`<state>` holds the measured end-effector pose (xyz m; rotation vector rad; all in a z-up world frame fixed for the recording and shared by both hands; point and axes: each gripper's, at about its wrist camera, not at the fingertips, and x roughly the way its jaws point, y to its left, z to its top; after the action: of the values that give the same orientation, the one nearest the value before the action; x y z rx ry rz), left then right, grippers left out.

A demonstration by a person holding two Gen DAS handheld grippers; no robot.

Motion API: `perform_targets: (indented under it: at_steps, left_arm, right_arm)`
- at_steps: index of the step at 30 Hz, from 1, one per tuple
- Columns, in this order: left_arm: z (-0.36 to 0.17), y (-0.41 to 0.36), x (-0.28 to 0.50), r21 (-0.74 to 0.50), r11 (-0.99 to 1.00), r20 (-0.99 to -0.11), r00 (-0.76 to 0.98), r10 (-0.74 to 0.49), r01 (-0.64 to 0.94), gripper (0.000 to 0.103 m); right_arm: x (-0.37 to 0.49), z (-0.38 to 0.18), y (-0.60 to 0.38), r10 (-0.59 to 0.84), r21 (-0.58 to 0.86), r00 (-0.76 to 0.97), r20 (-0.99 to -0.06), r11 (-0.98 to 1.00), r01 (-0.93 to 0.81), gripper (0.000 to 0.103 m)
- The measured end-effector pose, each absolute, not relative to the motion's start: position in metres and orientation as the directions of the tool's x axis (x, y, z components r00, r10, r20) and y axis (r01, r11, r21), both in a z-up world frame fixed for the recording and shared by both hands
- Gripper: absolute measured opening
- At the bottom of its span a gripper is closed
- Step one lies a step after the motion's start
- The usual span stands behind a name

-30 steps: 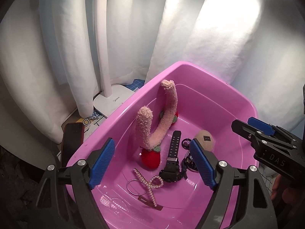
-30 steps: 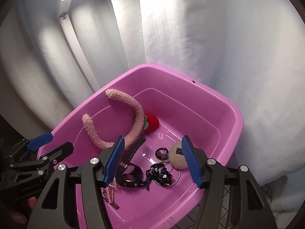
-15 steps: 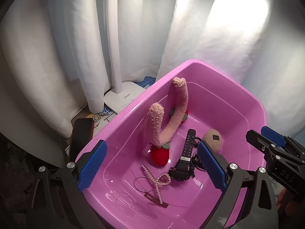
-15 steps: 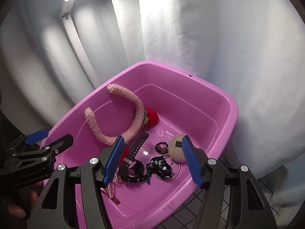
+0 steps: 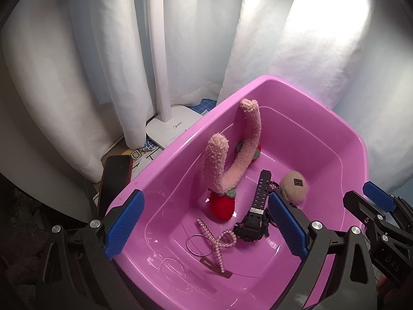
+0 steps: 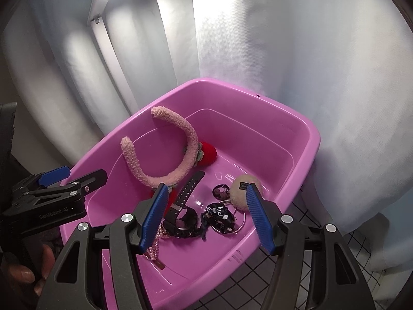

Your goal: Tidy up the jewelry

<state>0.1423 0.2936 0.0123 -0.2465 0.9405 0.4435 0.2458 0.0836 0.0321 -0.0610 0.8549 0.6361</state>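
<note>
A pink plastic bin (image 5: 284, 82) (image 6: 232, 82) holds a fuzzy pink headband (image 5: 247, 149) (image 6: 185, 134) with red strawberries (image 5: 222, 205), a black watch (image 5: 258, 199) (image 6: 183, 214), a pearl bow clip (image 5: 216, 240), a metal ring (image 5: 198, 244), a beige pompom (image 5: 294, 186) (image 6: 240, 191) and a black printed hair tie (image 6: 218, 213). My left gripper (image 5: 205, 195) hangs over the bin's near left corner, open wide and empty. My right gripper (image 6: 206, 187) hovers above the watch and hair tie, open with nothing between its fingers.
White curtains hang close behind the bin. A white lamp base (image 5: 173, 126) and a dark phone (image 5: 114, 178) sit to its left. A black grid mat (image 6: 296, 266) lies under the bin's right side. A person's fingers (image 6: 23, 271) hold the left gripper.
The left gripper's jaws have spread wider and its view has tipped up a little. The right gripper has drawn back slightly from the bin. The items in the bin lie as before.
</note>
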Motion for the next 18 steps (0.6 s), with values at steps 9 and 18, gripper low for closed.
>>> perform_targets:
  at_steps: [9,18]
  left_arm:
    - [0.0115,0.2927,0.1429,-0.015,0.881,-0.822,0.507,0.259,-0.474,0.095]
    - [0.0093,0.2923,0.1435,-0.021,0.882,-0.829,0.501,0.248,-0.471,0.095]
  right_arm:
    - [0.2428,0.0332,0.0831,0.501,0.194,0.489,-0.714,0.813,-0.549,0.060]
    - [0.2437,0.0333,0.0839,0.501,0.192,0.487,-0.715,0.811,-0.552,0.060]
